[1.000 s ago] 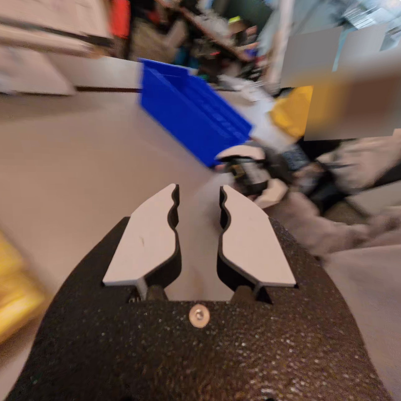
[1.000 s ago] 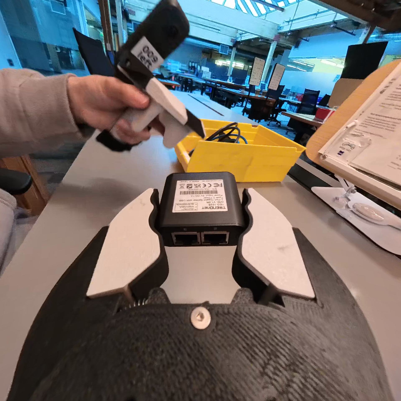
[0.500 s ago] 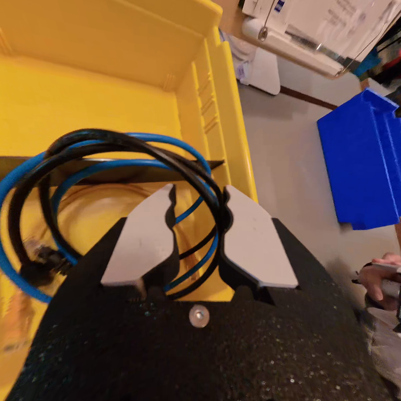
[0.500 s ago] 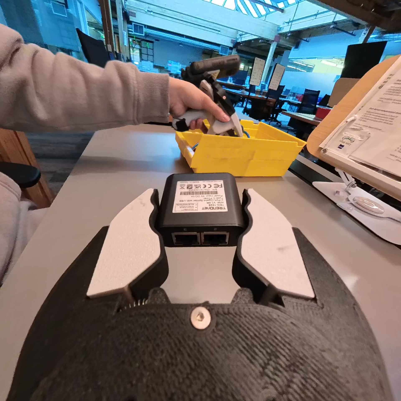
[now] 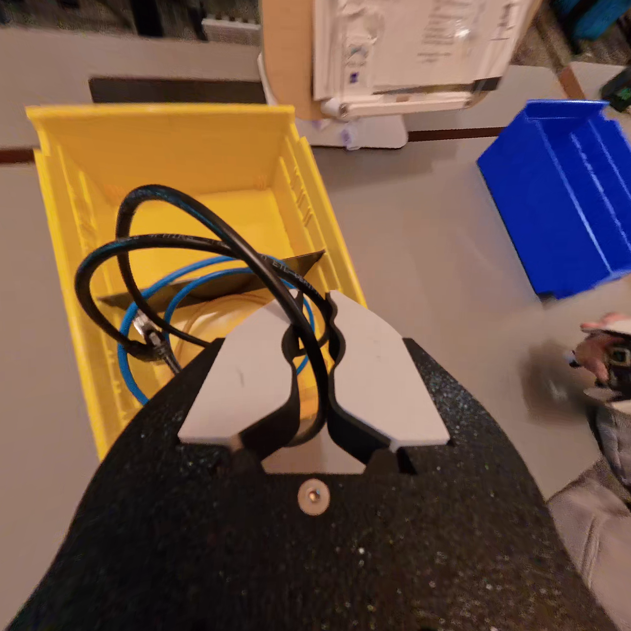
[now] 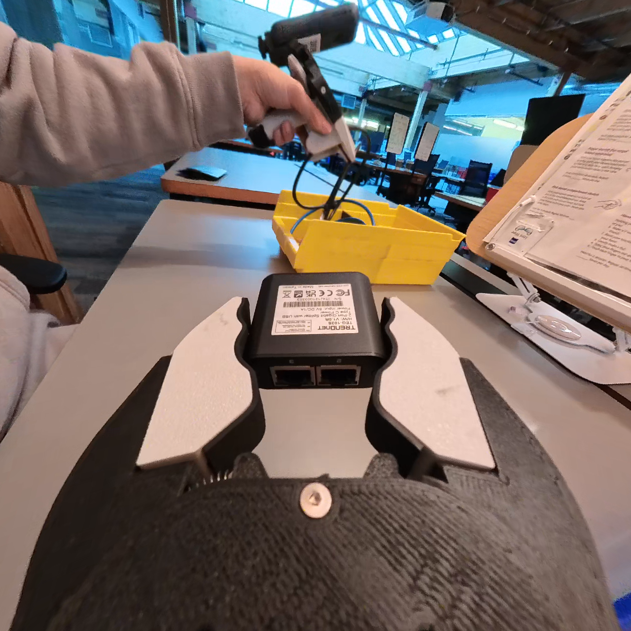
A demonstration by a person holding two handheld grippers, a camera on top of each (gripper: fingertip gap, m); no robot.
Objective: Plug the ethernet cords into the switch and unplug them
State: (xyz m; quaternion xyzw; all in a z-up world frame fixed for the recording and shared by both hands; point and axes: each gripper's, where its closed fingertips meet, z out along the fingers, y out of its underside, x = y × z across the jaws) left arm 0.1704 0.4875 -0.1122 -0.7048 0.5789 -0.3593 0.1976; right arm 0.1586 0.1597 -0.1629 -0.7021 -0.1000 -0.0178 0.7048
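My left gripper (image 5: 309, 307) is shut on a black ethernet cord (image 5: 191, 239) and holds its loops above the yellow bin (image 5: 164, 143). A blue cord (image 5: 143, 382) still lies coiled in the bin. The black cord's plug (image 5: 153, 341) hangs at the left. My right gripper (image 6: 316, 304) is shut on the black switch (image 6: 316, 324), held at the table with its two empty ports (image 6: 316, 375) facing the camera. In the right wrist view the left gripper (image 6: 341, 143) shows above the yellow bin (image 6: 368, 246) with the cord (image 6: 300, 177) dangling.
A blue bin (image 5: 563, 198) stands to the right on the grey table (image 5: 409, 239). A document stand with papers (image 5: 392, 68) sits behind the bins; it also shows in the right wrist view (image 6: 563, 205). A person's sleeve (image 6: 102, 112) reaches over the table. About 35 cm separates my left fingertips from my right.
My left gripper swung to the yellow bin, closed on the black cord and has lifted it up out of the bin. The right gripper and switch have stayed put.
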